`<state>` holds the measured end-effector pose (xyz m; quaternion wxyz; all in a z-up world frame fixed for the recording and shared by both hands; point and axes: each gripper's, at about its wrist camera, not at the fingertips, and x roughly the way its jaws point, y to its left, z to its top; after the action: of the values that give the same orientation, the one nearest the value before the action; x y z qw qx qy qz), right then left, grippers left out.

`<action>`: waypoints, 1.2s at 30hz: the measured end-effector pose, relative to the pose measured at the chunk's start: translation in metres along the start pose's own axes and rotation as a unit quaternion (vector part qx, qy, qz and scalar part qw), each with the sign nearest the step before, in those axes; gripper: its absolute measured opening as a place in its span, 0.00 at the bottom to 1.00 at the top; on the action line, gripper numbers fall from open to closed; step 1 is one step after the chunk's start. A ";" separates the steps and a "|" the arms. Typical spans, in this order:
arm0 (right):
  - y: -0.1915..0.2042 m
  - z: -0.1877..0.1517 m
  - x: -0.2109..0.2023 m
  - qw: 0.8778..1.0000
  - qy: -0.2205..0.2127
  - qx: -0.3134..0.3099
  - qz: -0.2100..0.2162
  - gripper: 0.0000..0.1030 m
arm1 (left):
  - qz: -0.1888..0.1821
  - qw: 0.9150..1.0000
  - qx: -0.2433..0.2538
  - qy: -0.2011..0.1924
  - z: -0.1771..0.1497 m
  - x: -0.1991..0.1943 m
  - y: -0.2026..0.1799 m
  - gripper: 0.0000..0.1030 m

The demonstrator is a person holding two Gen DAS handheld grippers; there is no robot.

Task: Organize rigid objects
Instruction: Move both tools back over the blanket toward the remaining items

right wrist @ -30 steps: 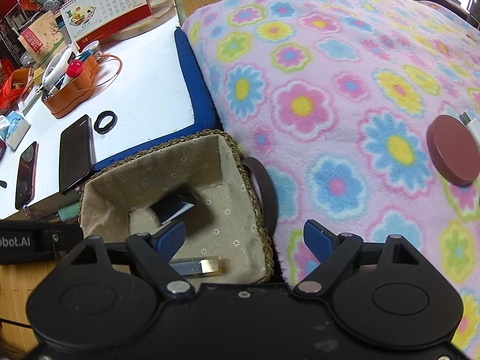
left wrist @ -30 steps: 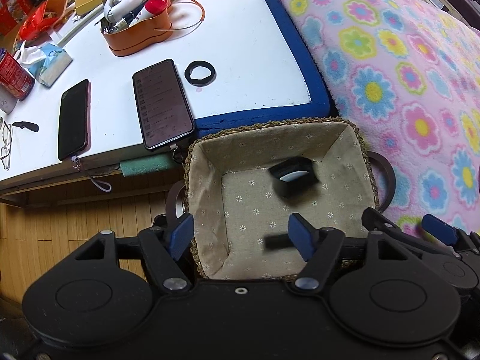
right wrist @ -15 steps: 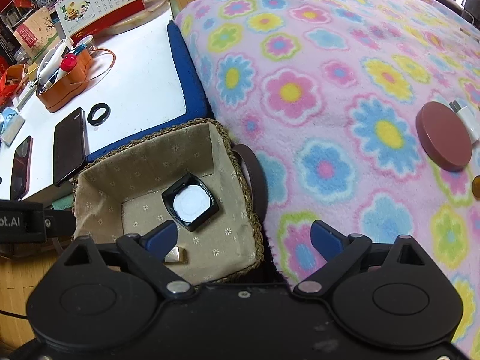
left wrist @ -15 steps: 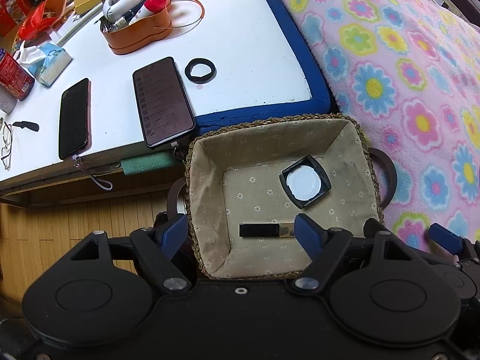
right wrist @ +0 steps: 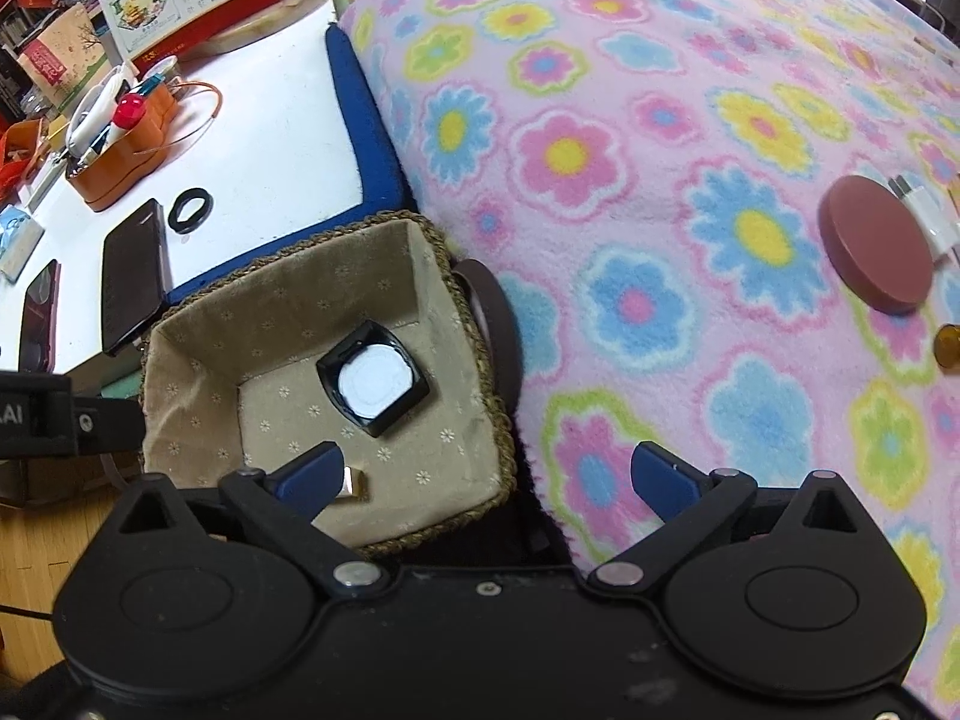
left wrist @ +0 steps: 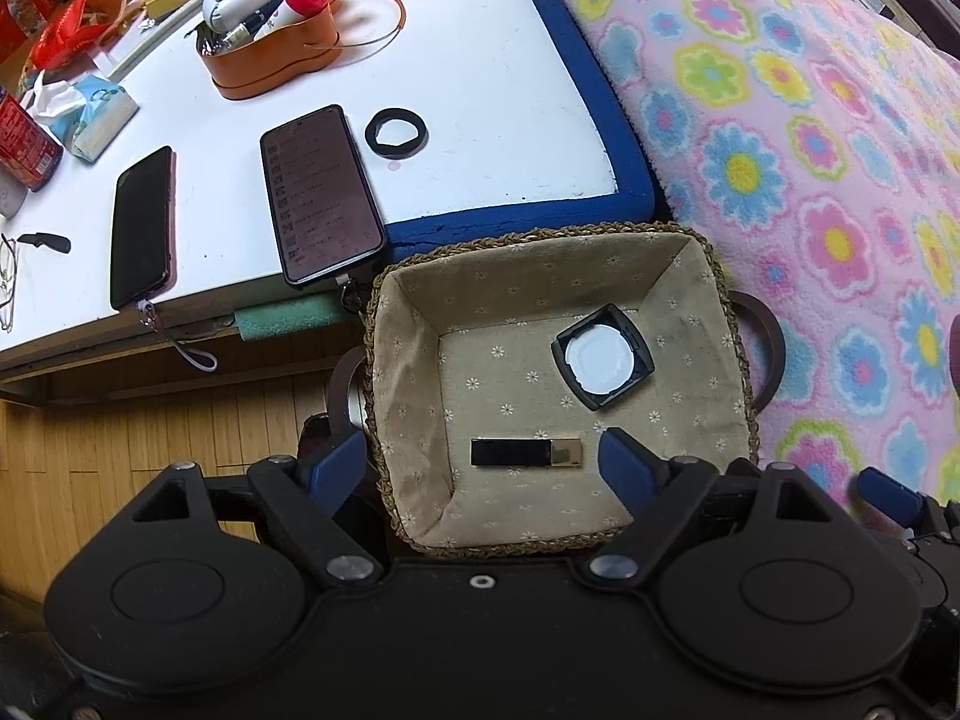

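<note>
Basket of woven straw with a flowered beige cloth lining (left wrist: 690, 276) sits at the centre of the left wrist view, directly beyond the left gripper (left wrist: 480, 462), whose blue-padded jaws have just been opening and now stand apart with nothing pressed between them. On the lining just past those pads lies a slim black stick with a gold end (left wrist: 527, 452), flat and free of both fingers. Further in, toward the basket's right side, rests a square black cap with a white round inside (left wrist: 602, 356), well apart from the stick.

In the right wrist view the right gripper (right wrist: 486, 474) is released too, its jaws having just been opening to a wide spread; the left pad hangs over the basket's lower corner, the right pad over the pink flowered fleece blanket (right wrist: 600, 150). At the right edge of that frame a flat round brown disc (right wrist: 876, 246) lies on the blanket, touching a small white plug (right wrist: 924, 216).

Upper left of the left wrist frame, a white table with a blue edge (left wrist: 492, 90) borders the basket, carrying two dark phones (left wrist: 321, 186), a black ring (left wrist: 396, 132) and an orange tray of pens (left wrist: 270, 66).
</note>
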<state>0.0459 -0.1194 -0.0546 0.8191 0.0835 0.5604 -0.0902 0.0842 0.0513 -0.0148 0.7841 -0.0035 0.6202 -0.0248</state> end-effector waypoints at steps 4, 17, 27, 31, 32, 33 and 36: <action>-0.006 -0.004 -0.007 1.000 -0.014 -0.001 -0.018 1.00 | -0.002 1.000 0.001 -0.001 -0.001 -0.002 0.000 0.80; -0.041 -0.022 -0.043 0.996 -0.068 0.023 -0.050 0.99 | 0.010 0.999 0.036 -0.029 -0.005 -0.015 -0.013 0.89; -0.131 -0.048 -0.077 0.980 -0.118 0.115 -0.115 0.99 | 0.035 0.989 0.121 -0.073 -0.014 -0.032 -0.051 0.90; -0.181 -0.058 -0.081 0.967 -0.123 0.175 -0.138 0.99 | 0.027 0.987 0.142 -0.072 -0.018 -0.038 -0.070 0.90; -0.192 -0.060 -0.082 0.963 -0.124 0.190 -0.142 0.99 | 0.015 0.987 0.143 -0.067 -0.019 -0.039 -0.076 0.90; -0.203 -0.064 -0.084 0.960 -0.126 0.202 -0.145 0.99 | 0.002 0.987 0.146 -0.061 -0.020 -0.040 -0.082 0.90; -0.230 -0.070 -0.090 0.954 -0.133 0.218 -0.157 0.99 | -0.018 0.983 0.174 -0.054 -0.028 -0.041 -0.109 0.90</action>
<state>-0.1049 -0.3213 -0.0040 0.8236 0.1585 0.4191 -0.3476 0.0436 -0.0548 0.0226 0.8045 0.1202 0.5628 -0.1466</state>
